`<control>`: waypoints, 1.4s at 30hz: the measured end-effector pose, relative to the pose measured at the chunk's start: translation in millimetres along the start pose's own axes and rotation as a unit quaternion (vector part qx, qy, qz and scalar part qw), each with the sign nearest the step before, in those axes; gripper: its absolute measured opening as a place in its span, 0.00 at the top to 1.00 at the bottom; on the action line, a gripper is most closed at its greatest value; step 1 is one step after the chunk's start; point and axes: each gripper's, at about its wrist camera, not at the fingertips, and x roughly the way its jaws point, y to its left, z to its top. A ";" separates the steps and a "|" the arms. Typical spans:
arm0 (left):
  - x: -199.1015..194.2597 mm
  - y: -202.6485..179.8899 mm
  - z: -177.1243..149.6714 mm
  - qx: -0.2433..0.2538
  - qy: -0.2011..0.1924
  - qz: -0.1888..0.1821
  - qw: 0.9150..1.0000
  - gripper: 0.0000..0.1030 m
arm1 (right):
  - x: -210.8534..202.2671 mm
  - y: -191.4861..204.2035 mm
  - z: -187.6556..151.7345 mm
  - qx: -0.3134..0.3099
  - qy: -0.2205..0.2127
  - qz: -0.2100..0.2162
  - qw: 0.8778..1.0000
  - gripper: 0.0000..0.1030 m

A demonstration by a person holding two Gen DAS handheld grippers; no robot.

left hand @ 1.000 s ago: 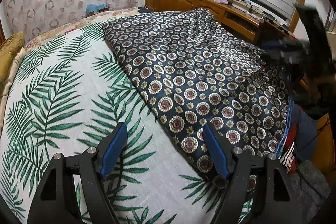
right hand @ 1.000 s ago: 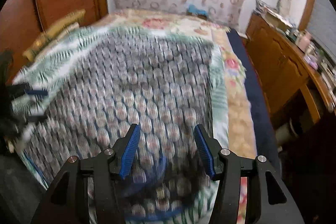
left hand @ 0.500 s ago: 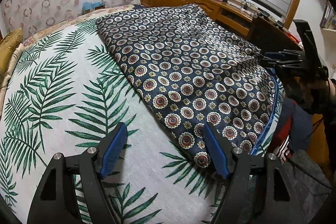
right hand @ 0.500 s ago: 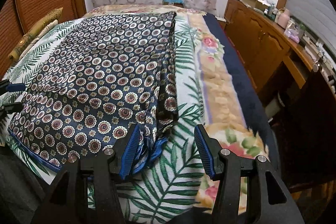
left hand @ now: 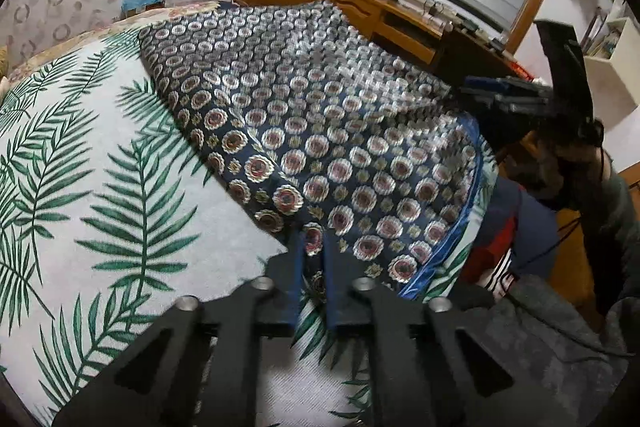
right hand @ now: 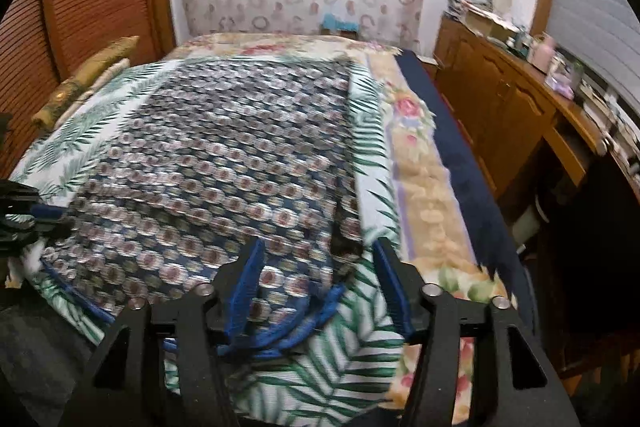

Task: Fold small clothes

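Lower centre of the left wrist view: the left tongs (left hand: 312, 263) are pinched together on the near corner of the patterned cloth (left hand: 320, 131), a hold that looks meant for lifting that corner into a fold.
Cloth in this view: spread flat from the centre to the upper right over the leaf-print bedspread (left hand: 100, 155), its blue hem hanging at the bed edge, probably smoothed out so it folds evenly.
Right edge of this view: the right tongs (left hand: 504, 95) reach in toward the cloth's other near corner.

Lower centre of the right wrist view: the right tongs (right hand: 316, 279) are apart and widening, straddling the cloth's (right hand: 224, 163) corner and blue hem without pressing it, likely lining up a matching pinch.
Left edge of this view: the left tongs (right hand: 52, 219) sit at the opposite corner.
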 end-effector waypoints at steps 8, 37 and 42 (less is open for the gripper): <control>-26.6 -14.4 55.5 0.022 -0.069 -0.005 0.997 0.98 | -14.2 34.4 -2.1 -0.035 -0.015 0.070 0.997 0.34; 0.1 35.8 123.0 0.005 -0.087 0.066 0.994 0.98 | 39.3 13.4 39.9 -0.125 -0.018 0.093 0.988 0.96; -14.6 48.6 131.6 0.003 -0.106 0.096 0.990 0.95 | 51.3 7.5 99.1 -0.128 -0.061 0.084 0.986 0.97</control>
